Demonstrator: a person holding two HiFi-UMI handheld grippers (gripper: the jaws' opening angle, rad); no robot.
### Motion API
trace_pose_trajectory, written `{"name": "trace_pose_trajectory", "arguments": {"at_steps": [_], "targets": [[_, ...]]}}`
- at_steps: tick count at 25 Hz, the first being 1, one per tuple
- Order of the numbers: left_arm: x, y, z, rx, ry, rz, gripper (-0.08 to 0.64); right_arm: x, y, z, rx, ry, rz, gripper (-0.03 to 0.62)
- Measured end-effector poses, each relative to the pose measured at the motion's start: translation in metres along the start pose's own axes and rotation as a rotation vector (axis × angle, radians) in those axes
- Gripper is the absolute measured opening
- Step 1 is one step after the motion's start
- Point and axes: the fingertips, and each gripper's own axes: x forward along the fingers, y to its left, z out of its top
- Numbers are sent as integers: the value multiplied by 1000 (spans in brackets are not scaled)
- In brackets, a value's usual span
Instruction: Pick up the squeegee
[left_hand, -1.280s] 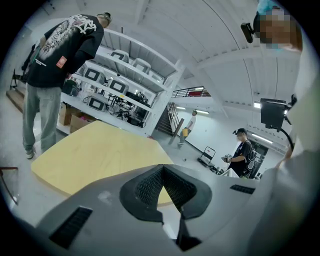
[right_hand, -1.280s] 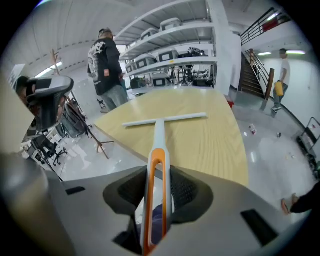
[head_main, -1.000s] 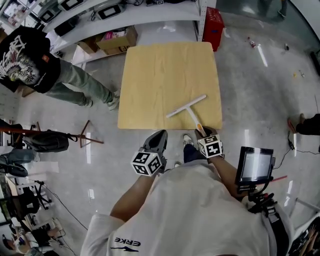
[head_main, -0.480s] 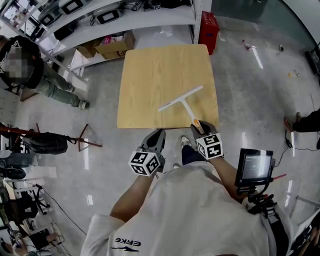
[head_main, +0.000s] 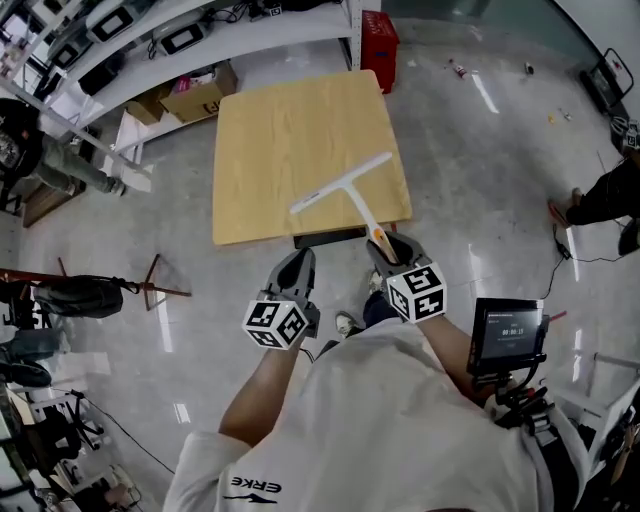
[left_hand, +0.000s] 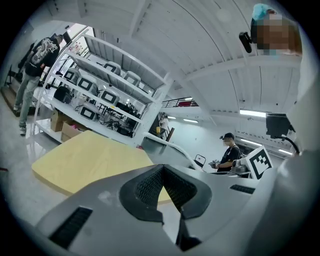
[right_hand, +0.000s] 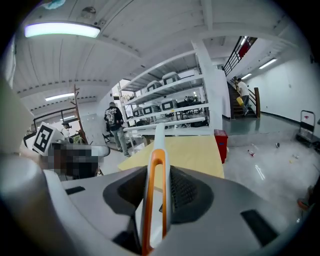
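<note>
Now: squeegee (head_main: 345, 190) pinched in the right gripper (head_main: 386, 248)

Broadest in the head view is the wooden table (head_main: 290, 130). Across its near right part reaches the white squeegee, crossbar over the tabletop and handle running back past the near edge. Both jaws of the right gripper clamp the orange-looped handle end. Beside it, off the table, the left gripper (head_main: 296, 268) has its jaws pressed together on nothing.

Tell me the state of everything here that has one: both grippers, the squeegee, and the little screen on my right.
Right gripper: shut on the squeegee, gripping its handle.
Left gripper: shut, nothing between its jaws.
Squeegee: held by the orange end of its handle, blade out over the wooden table; I cannot tell if it is off the surface.
Small screen: lit.
</note>
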Motion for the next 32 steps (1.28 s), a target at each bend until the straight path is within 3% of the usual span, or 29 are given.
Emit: {"name": "trace_pose_trajectory", "arguments": {"at_steps": [18, 29, 32], "targets": [[5, -96, 5, 33, -78, -26, 5, -100, -24, 29, 3, -121, 66, 127], [14, -103, -15, 54, -73, -26, 5, -104, -38, 8, 12, -138, 69, 127], [17, -113, -6, 52, -70, -23, 4, -111, -43, 19, 15, -138, 72, 127]]}}
